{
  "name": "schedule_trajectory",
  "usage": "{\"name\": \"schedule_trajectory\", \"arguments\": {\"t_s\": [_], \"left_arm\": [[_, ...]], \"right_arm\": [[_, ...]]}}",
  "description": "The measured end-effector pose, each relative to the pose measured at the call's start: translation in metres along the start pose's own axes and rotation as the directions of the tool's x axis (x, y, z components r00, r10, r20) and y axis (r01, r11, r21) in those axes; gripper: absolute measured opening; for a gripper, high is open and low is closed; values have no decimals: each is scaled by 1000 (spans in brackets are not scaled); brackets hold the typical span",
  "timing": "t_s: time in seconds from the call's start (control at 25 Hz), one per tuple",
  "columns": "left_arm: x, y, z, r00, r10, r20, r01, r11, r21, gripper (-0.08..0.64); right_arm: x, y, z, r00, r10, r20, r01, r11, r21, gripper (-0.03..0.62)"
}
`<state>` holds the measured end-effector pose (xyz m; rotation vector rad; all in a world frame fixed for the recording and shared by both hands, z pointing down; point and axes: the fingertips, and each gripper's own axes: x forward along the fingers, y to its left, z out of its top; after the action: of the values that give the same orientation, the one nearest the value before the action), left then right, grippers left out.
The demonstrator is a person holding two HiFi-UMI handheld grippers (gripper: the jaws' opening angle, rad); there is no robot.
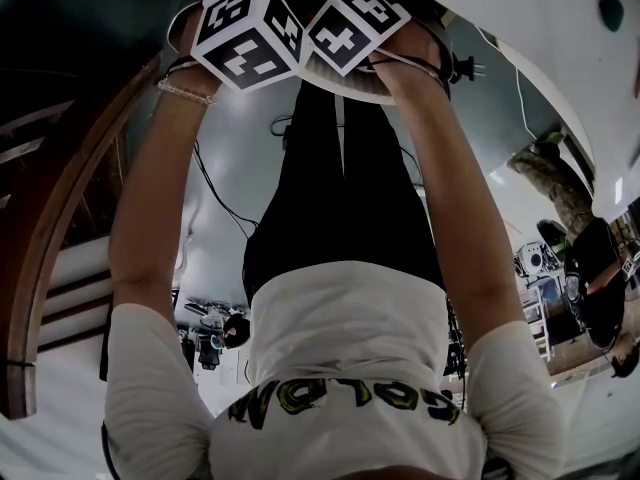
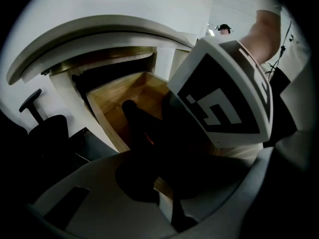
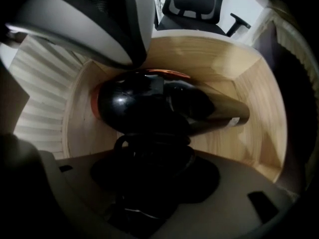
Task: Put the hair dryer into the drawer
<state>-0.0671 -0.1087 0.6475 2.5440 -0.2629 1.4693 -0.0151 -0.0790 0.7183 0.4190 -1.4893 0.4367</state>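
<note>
The black glossy hair dryer (image 3: 159, 106), with an orange rim at its rear, lies on its side inside the open wooden drawer (image 3: 259, 93). Its coiled black cord (image 3: 152, 156) sits just in front of my right gripper (image 3: 154, 171), whose jaws stand wide with no pad seen pressing on anything. In the left gripper view the dryer (image 2: 137, 123) is a dark shape in the drawer (image 2: 107, 118), running down toward my left gripper (image 2: 154, 185), whose jaws are lost in shadow. In the head view only the marker cubes of the left gripper (image 1: 245, 33) and right gripper (image 1: 355, 28) show, side by side.
A curved white desk top (image 2: 99, 34) overhangs the drawer. A black office chair (image 2: 45, 128) stands to its left, also seen beyond the drawer as the chair (image 3: 192, 4). A white slatted panel (image 3: 40, 93) flanks the drawer. A person (image 1: 590, 268) stands far right.
</note>
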Motion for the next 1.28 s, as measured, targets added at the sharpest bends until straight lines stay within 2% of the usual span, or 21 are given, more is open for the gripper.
{"name": "schedule_trajectory", "arguments": {"t_s": [0.16, 0.52, 0.72, 0.92, 1.08, 1.28], "left_arm": [[0, 2, 2, 1000, 6, 0, -6, 1000, 2, 9], [-22, 7, 5, 998, 62, 22, -61, 998, -36, 11], [-48, -4, 19, 993, 88, 77, -80, 991, -105, 10], [-71, -14, 38, 985, 115, 130, -93, 982, -162, 11], [-99, -19, 53, 971, 158, 178, -115, 967, -229, 10], [-141, -28, 80, 945, 198, 262, -111, 943, -313, 11]], "right_arm": [[-3, 0, 1, 999, 28, 25, -28, 1000, 10, 279], [-29, -6, 0, 993, -18, 115, 14, 999, 35, 288], [-59, -1, -1, 984, -35, 176, 29, 999, 35, 285], [-90, 1, -13, 971, -5, 238, 4, 1000, 3, 272], [-127, -3, -17, 949, -7, 316, 7, 1000, 0, 247], [-188, -12, -20, 894, -33, 446, 15, 999, 43, 205]]}}
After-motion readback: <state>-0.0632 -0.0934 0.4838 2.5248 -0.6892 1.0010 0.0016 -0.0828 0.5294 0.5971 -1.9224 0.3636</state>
